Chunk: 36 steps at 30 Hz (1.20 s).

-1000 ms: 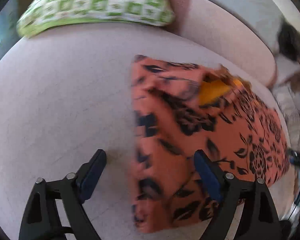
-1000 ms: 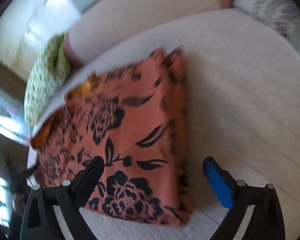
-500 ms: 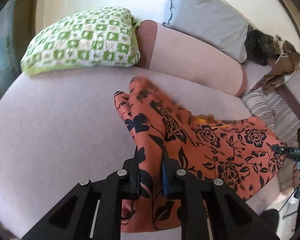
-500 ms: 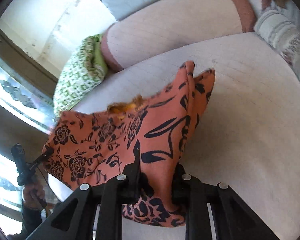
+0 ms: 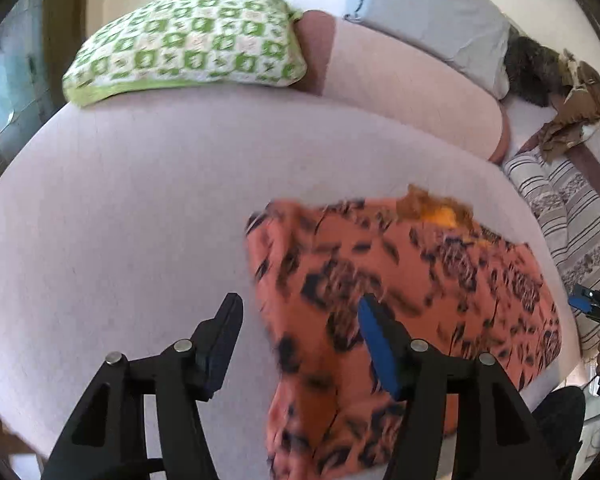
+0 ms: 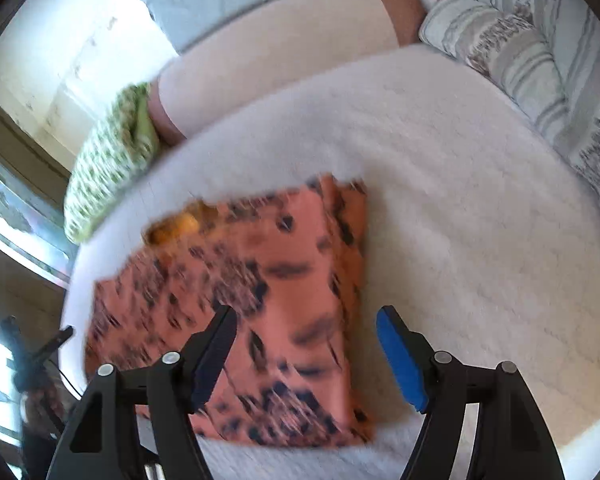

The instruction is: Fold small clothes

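Observation:
An orange garment with a black floral print (image 5: 404, 292) lies folded flat on the pale bed cover (image 5: 140, 208). It also shows in the right wrist view (image 6: 260, 300). A yellow-orange inner patch (image 5: 440, 214) shows at its far edge. My left gripper (image 5: 300, 344) is open and empty above the garment's left edge, one finger on each side of that edge. My right gripper (image 6: 306, 352) is open and empty above the garment's right edge. The frames are motion-blurred.
A green-and-white checked cushion (image 5: 188, 48) lies at the far left, a pink bolster (image 5: 412, 92) and a grey pillow (image 5: 432, 20) behind. Striped pillows (image 6: 520, 52) lie to the right. The bed's front edge is close below the garment.
Half a second ago both grippers were shut on the garment's side edges, lifting them. Now both are open and the garment lies flat on the bed.

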Available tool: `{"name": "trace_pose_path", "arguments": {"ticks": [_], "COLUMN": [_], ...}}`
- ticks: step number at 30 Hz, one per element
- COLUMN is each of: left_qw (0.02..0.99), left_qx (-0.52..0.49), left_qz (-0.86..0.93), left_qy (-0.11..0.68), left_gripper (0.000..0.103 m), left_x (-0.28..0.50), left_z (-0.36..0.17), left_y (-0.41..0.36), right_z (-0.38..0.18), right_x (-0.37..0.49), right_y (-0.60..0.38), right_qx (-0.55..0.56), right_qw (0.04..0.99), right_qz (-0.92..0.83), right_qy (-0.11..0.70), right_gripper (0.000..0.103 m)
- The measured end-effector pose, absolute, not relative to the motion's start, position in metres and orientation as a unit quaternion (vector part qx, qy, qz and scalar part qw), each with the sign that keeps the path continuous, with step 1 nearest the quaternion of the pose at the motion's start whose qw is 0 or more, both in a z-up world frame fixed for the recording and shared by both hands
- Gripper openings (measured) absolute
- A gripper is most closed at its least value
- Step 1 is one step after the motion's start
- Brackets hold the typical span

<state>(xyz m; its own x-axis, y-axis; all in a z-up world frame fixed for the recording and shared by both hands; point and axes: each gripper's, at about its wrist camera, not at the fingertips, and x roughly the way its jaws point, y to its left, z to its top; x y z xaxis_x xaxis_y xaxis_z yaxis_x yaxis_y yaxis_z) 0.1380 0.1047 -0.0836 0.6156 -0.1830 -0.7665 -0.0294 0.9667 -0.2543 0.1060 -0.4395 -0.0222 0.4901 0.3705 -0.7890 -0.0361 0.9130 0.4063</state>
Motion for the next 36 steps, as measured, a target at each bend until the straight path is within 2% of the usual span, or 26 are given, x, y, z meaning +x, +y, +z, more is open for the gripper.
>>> {"name": "trace_pose_path", "arguments": {"ticks": [3,5,9,10,11,13,14,17,20,22,24,26,27,30,33,34,36], "left_qw": [0.889,0.883,0.872,0.874,0.876,0.884,0.892,0.926,0.908,0.883,0.890,0.896,0.897,0.900,0.911,0.915,0.919], "left_qx": [-0.101,-0.087,-0.091,-0.089,-0.084,-0.079,-0.080,-0.068,-0.068,-0.097,-0.093,-0.081,-0.073,-0.103,-0.111,-0.111,-0.105], "left_qz": [-0.051,-0.045,-0.034,-0.034,-0.033,-0.030,-0.027,-0.014,0.004,0.004,0.005,0.005,0.013,0.009,-0.002,-0.007,-0.022], "left_qy": [0.444,0.459,0.480,0.476,0.474,0.460,0.444,0.371,0.412,0.459,0.447,0.436,0.435,0.423,0.397,0.388,0.379], "left_gripper": [0.060,0.045,0.041,0.030,0.005,0.004,0.004,0.004,0.005,0.008,0.008,0.027,0.031,0.035,0.045,0.051,0.057], "left_x": [0.171,0.196,0.216,0.217,0.217,0.213,0.210,0.185,0.205,0.219,0.216,0.211,0.209,0.195,0.167,0.156,0.138], "left_z": [-0.100,-0.124,-0.146,-0.146,-0.145,-0.135,-0.128,-0.095,-0.129,-0.159,-0.145,-0.135,-0.131,-0.119,-0.103,-0.098,-0.094], "left_y": [0.092,0.085,0.083,0.082,0.081,0.083,0.083,0.084,0.085,0.089,0.088,0.087,0.089,0.099,0.093,0.088,0.078], "right_z": [-0.024,-0.028,-0.050,-0.062,-0.070,-0.077,-0.071,-0.033,-0.043,-0.081,-0.088,-0.077,-0.074,-0.050,-0.025,-0.020,-0.027], "right_x": [0.133,0.149,0.180,0.189,0.195,0.199,0.196,0.177,0.185,0.202,0.201,0.194,0.192,0.172,0.135,0.121,0.101], "right_y": [-0.421,-0.401,-0.392,-0.390,-0.387,-0.385,-0.383,-0.378,-0.389,-0.403,-0.414,-0.421,-0.422,-0.425,-0.416,-0.412,-0.404], "right_qx": [0.162,0.123,0.063,0.059,0.059,0.030,0.024,-0.005,0.008,0.050,0.095,0.115,0.108,0.108,0.120,0.129,0.150], "right_qw": [0.851,0.860,0.864,0.855,0.847,0.845,0.849,0.885,0.886,0.858,0.855,0.860,0.861,0.869,0.870,0.867,0.848], "right_qz": [0.134,0.128,0.096,0.096,0.103,0.094,0.092,0.079,0.054,0.060,0.060,0.059,0.053,0.065,0.109,0.139,0.189], "right_qy": [0.482,0.479,0.491,0.506,0.518,0.526,0.519,0.460,0.460,0.508,0.506,0.494,0.494,0.478,0.465,0.461,0.472], "right_gripper": [0.075,0.075,0.075,0.074,0.052,0.006,0.006,0.006,0.008,0.012,0.012,0.021,0.023,0.023,0.024,0.031,0.068]}}
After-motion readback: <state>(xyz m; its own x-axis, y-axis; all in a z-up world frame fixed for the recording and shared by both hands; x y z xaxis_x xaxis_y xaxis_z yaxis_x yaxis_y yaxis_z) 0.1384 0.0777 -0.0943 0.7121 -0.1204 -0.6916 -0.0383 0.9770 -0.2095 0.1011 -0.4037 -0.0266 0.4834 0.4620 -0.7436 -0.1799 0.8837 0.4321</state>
